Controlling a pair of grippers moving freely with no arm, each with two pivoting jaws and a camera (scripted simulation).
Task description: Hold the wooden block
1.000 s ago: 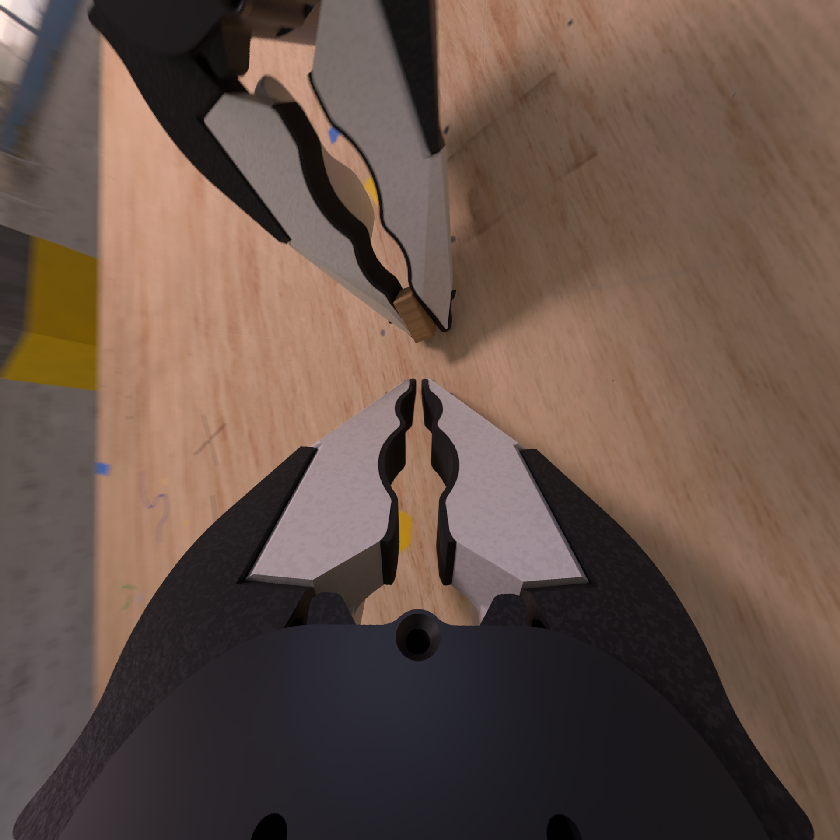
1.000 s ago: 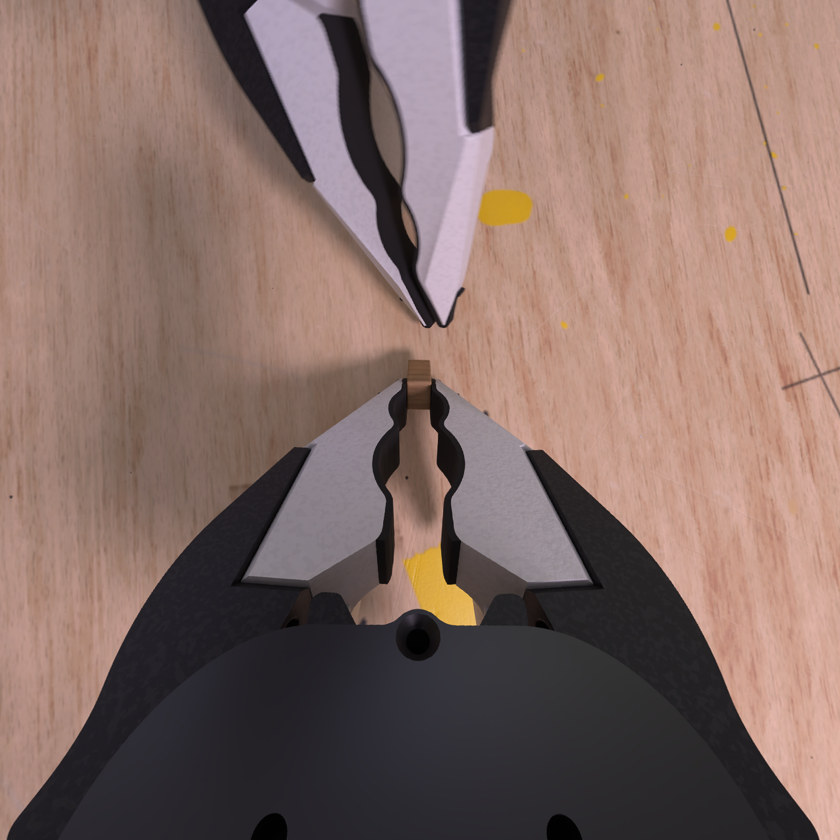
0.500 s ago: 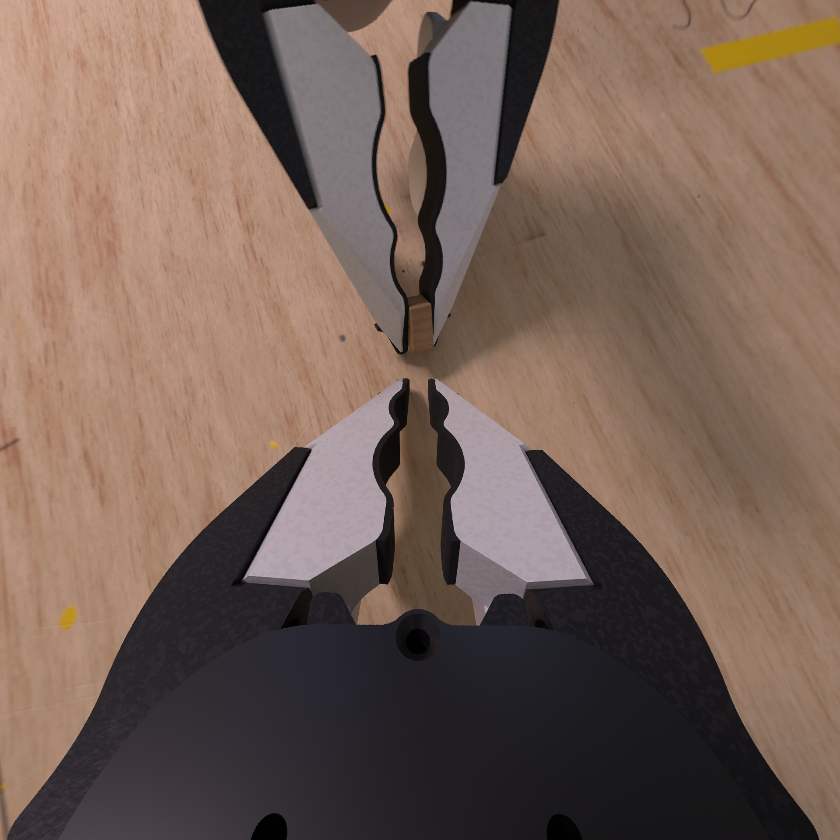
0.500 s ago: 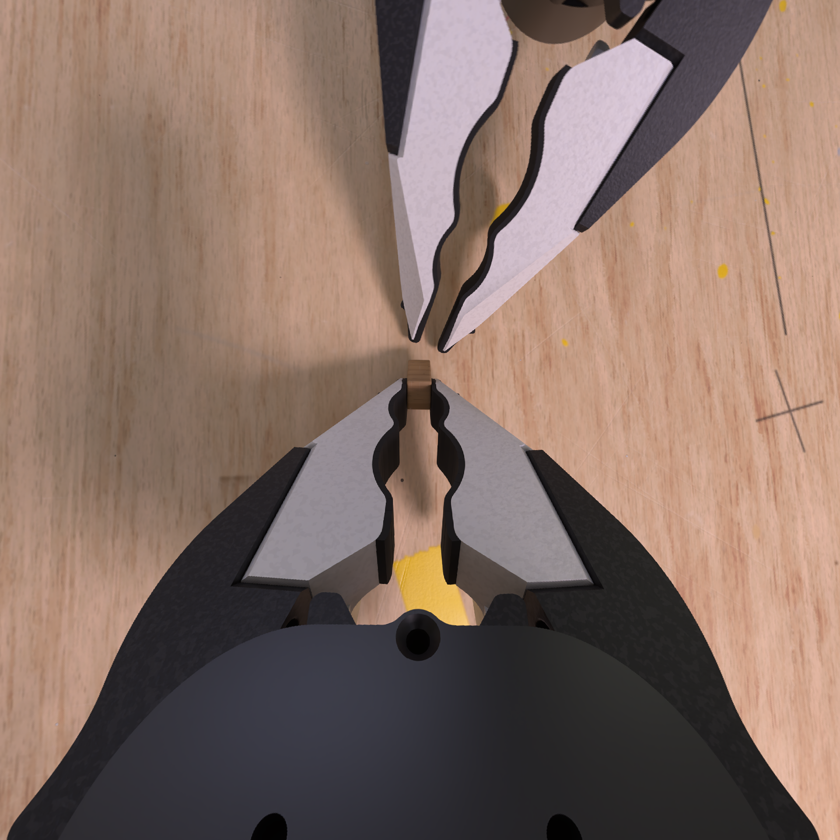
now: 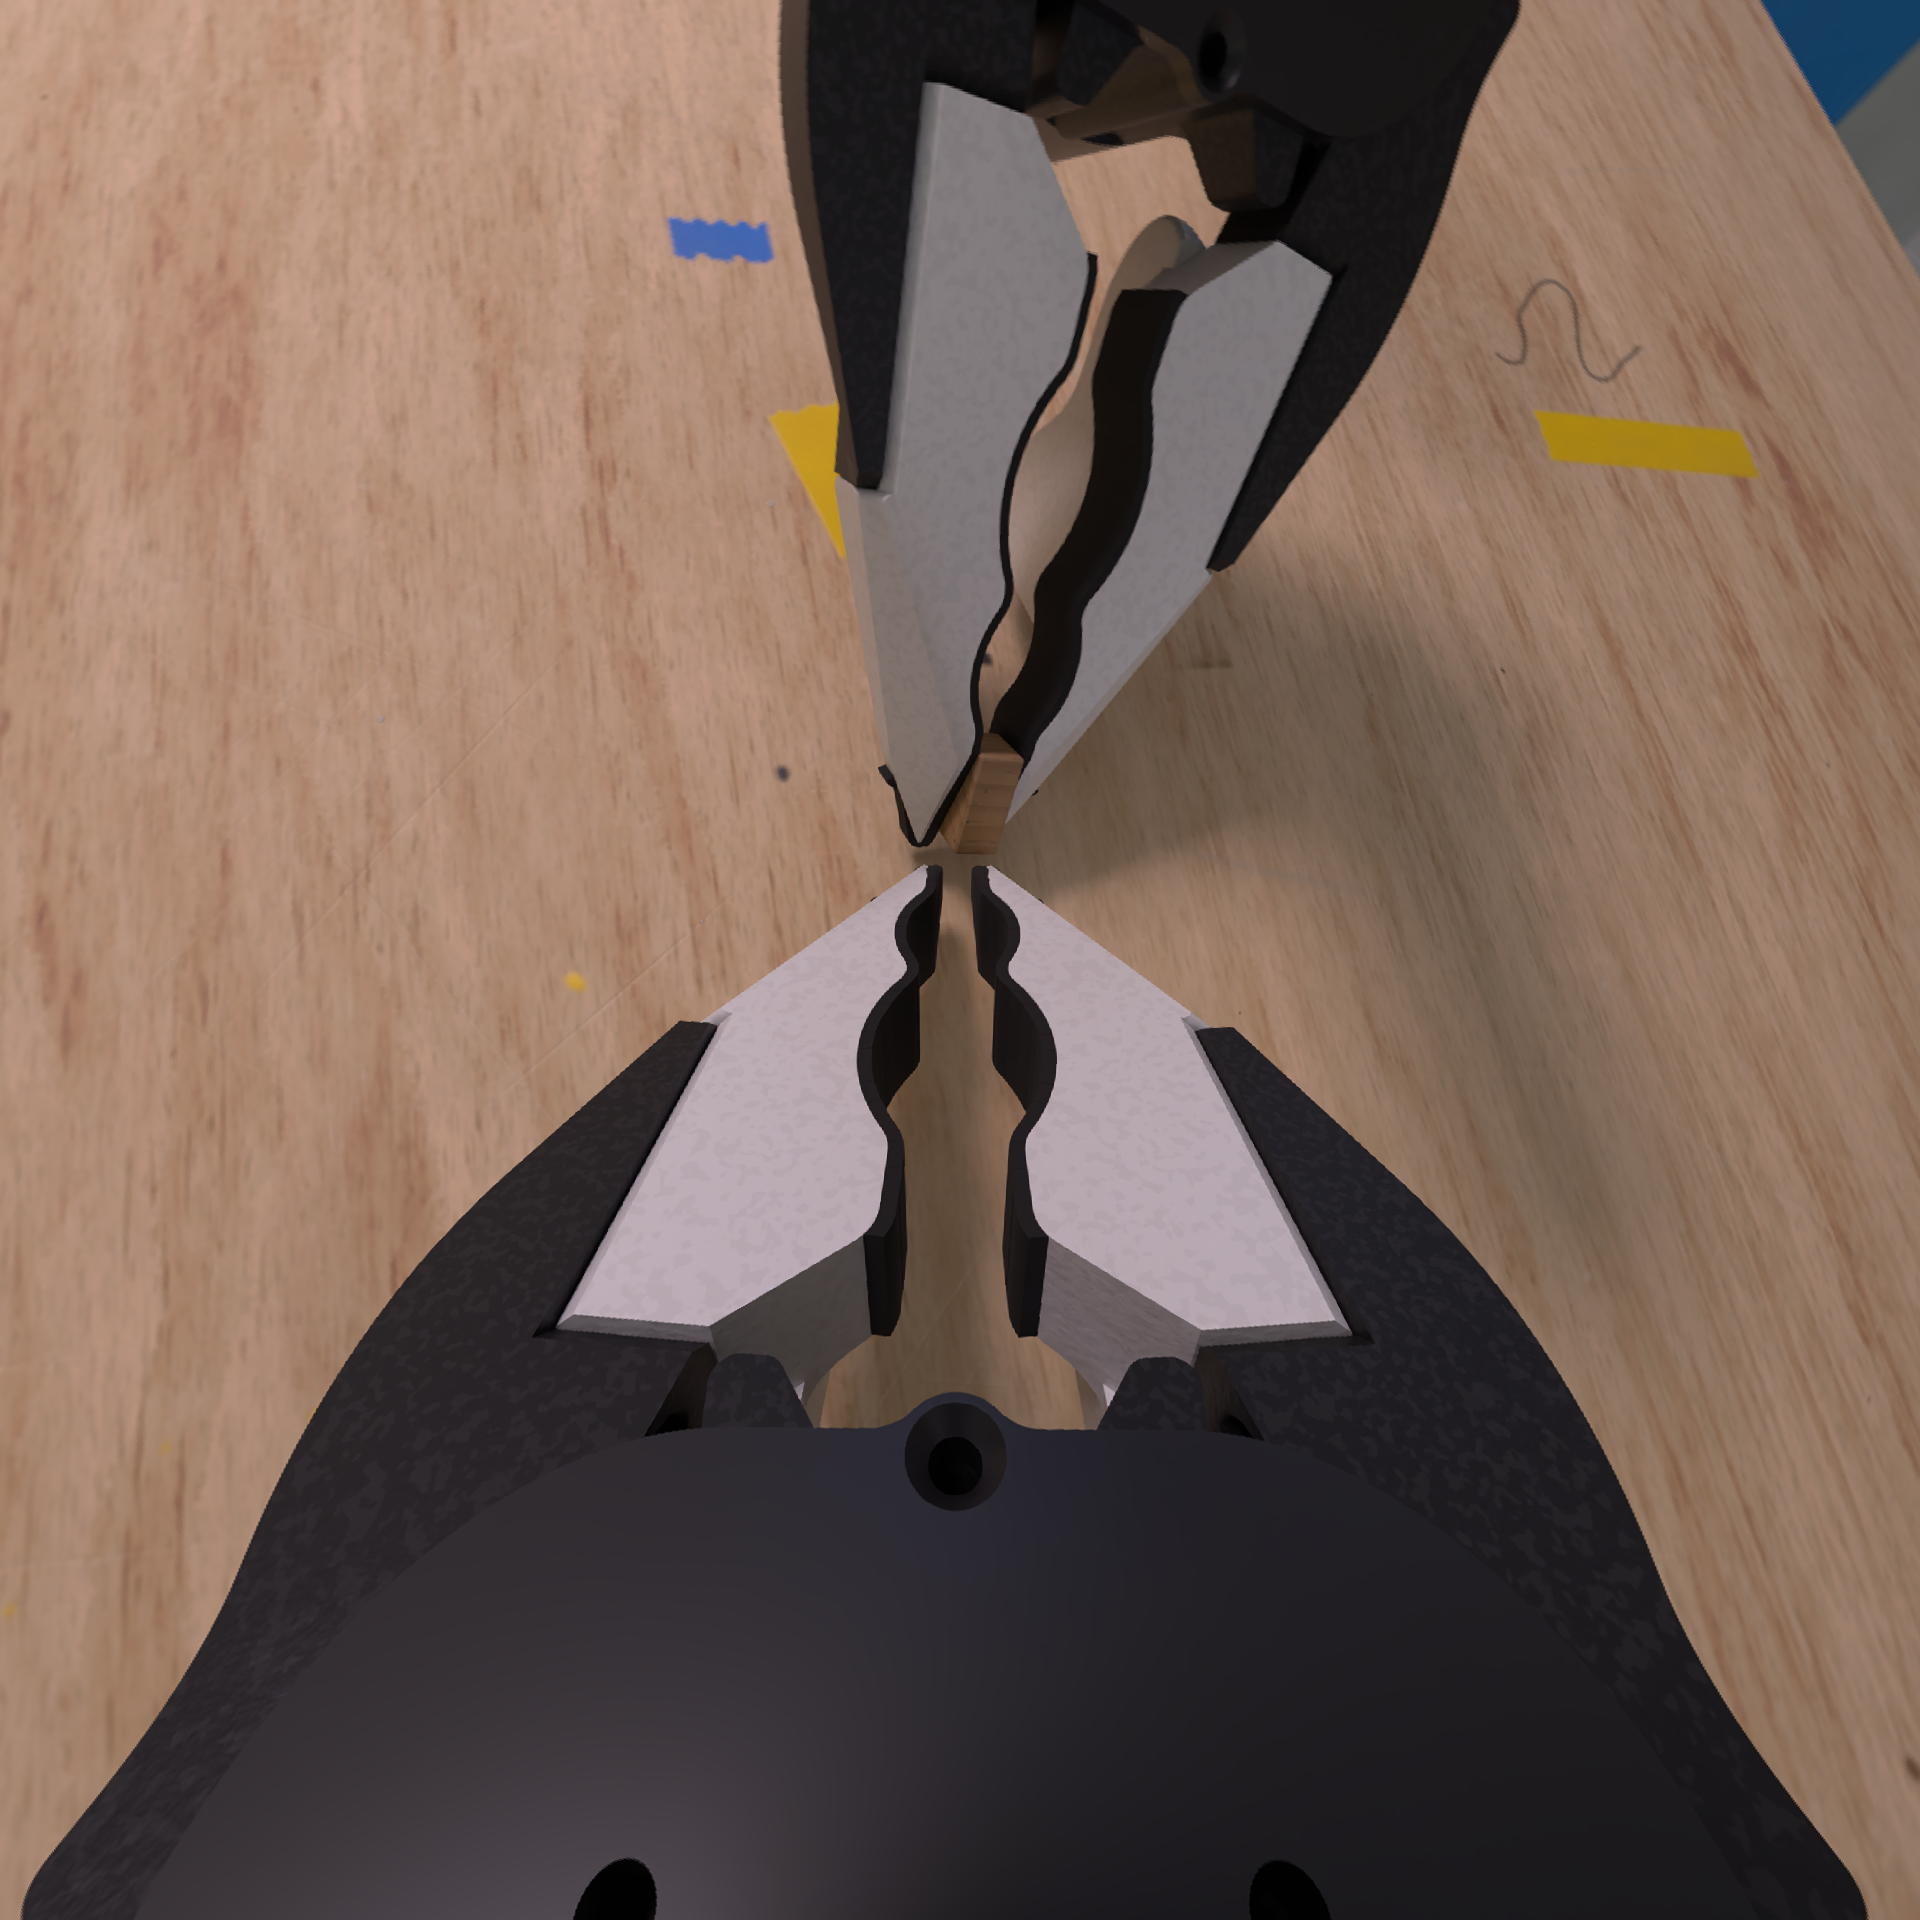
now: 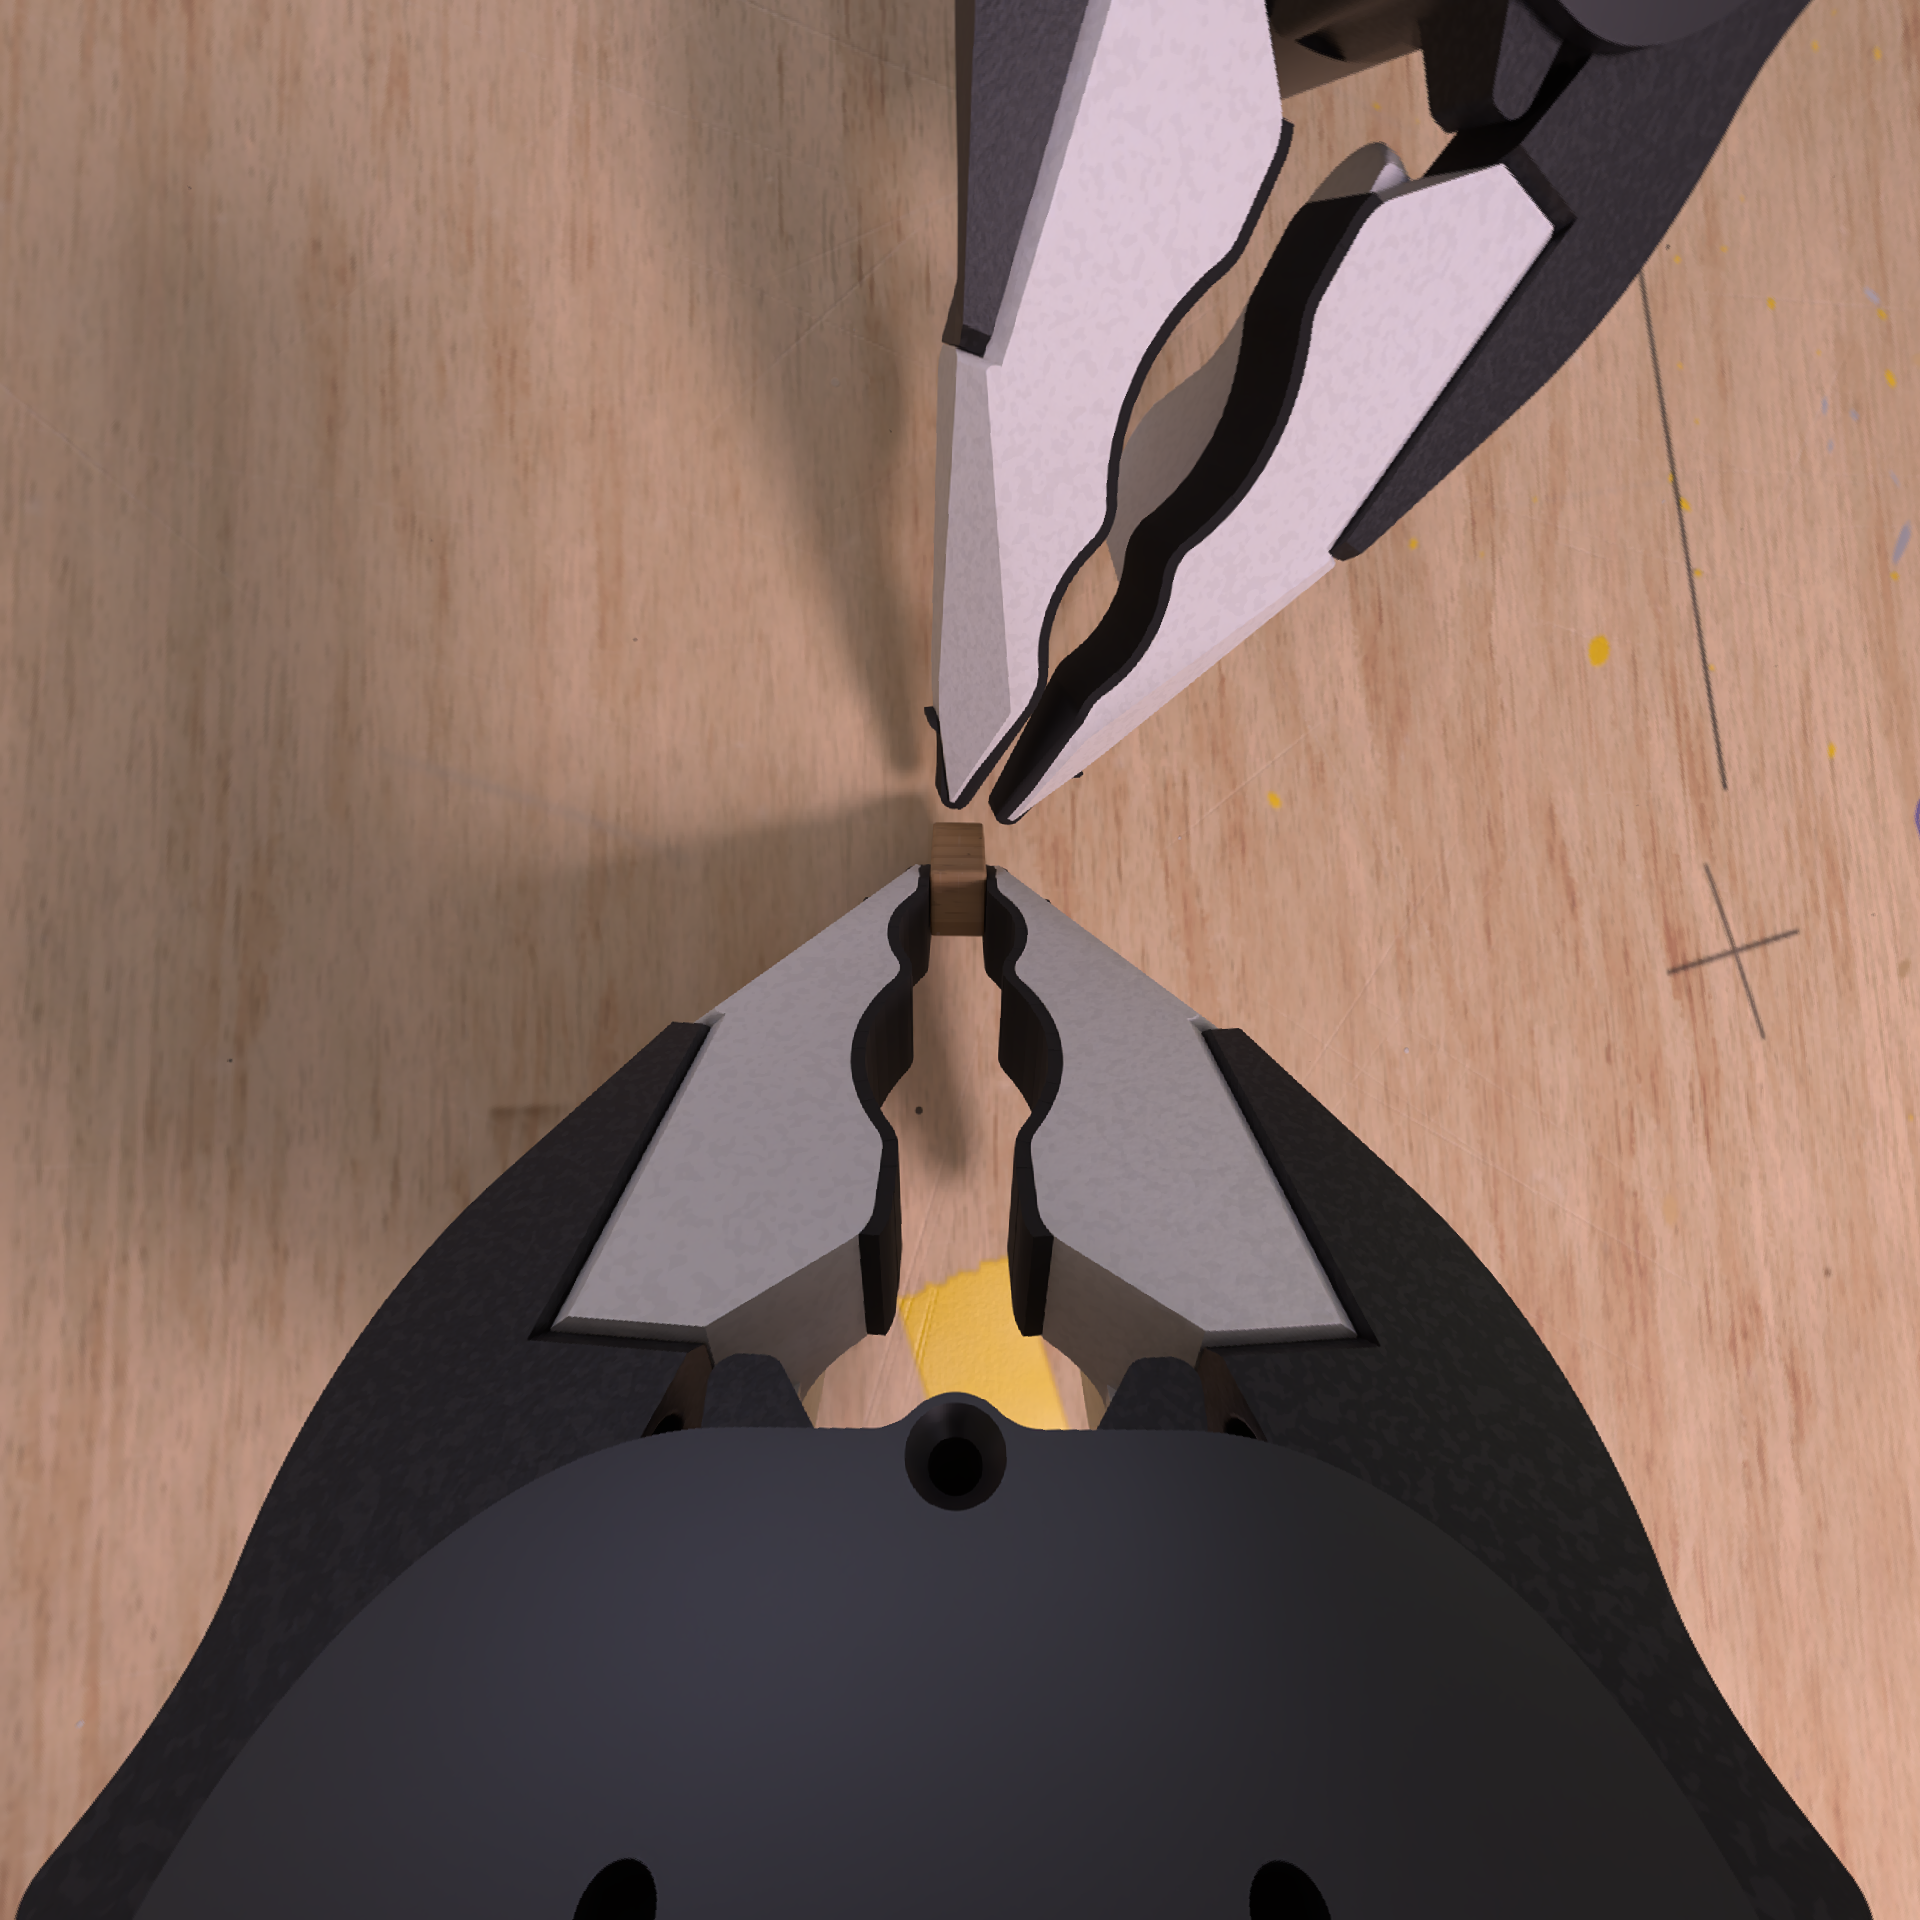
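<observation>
1. Pinching the wooden block point(image 6: 956, 883) at its very fingertips, the right gripper point(image 6: 956, 899) has its jaws closed down to the block's width, with the block's far end poking out past the tips.
2. Just beyond the block, the left gripper point(image 5: 956, 878) faces it tip to tip, jaws nearly closed with a slim gap and nothing between them.
3. From the left gripper, the block lies straight ahead, just beside its tips and not touching.
4. Below the block lies the wooden table point(image 6: 416, 623), with yellow tape point(image 5: 1647, 445) farther off.
</observation>
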